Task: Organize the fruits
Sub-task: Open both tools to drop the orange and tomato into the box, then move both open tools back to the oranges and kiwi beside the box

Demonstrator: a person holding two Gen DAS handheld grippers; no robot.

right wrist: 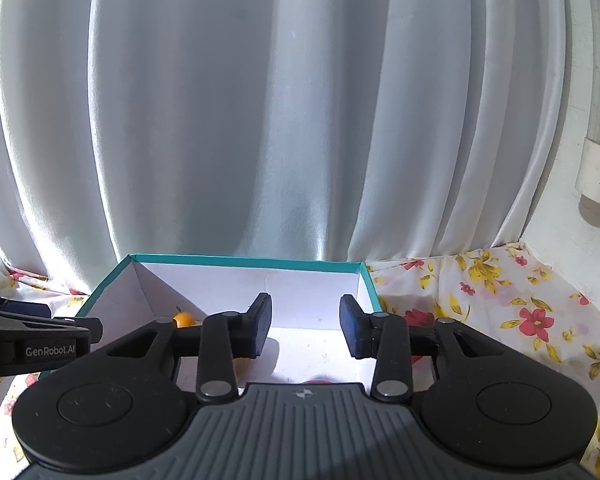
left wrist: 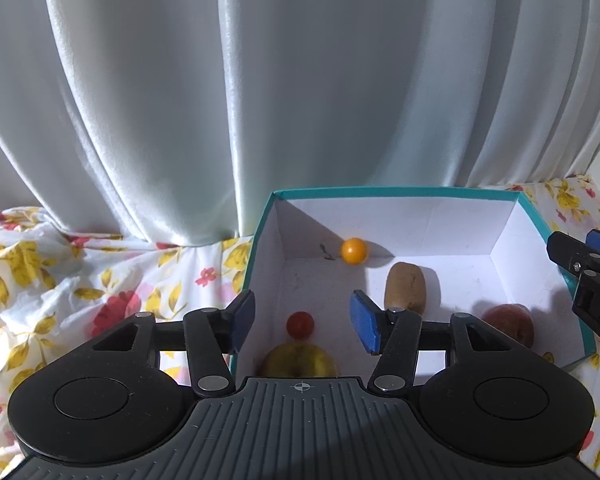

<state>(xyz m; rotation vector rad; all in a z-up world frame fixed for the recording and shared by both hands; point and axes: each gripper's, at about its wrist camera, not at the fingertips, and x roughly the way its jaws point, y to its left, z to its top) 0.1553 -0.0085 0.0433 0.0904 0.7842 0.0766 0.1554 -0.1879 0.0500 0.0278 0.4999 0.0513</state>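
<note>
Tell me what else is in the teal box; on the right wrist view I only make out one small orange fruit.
Observer: The left wrist view shows a brown kiwi lying on the box floor, just right of that small orange fruit.
Operator: Anything nearer the grippers?
Observer: A small red fruit sits on the floor, seen between the fingers of the open left gripper and untouched.
Operator: More?
Observer: A yellow-green fruit lies just nearer the camera, and a larger red fruit lies toward the right wall.
</note>
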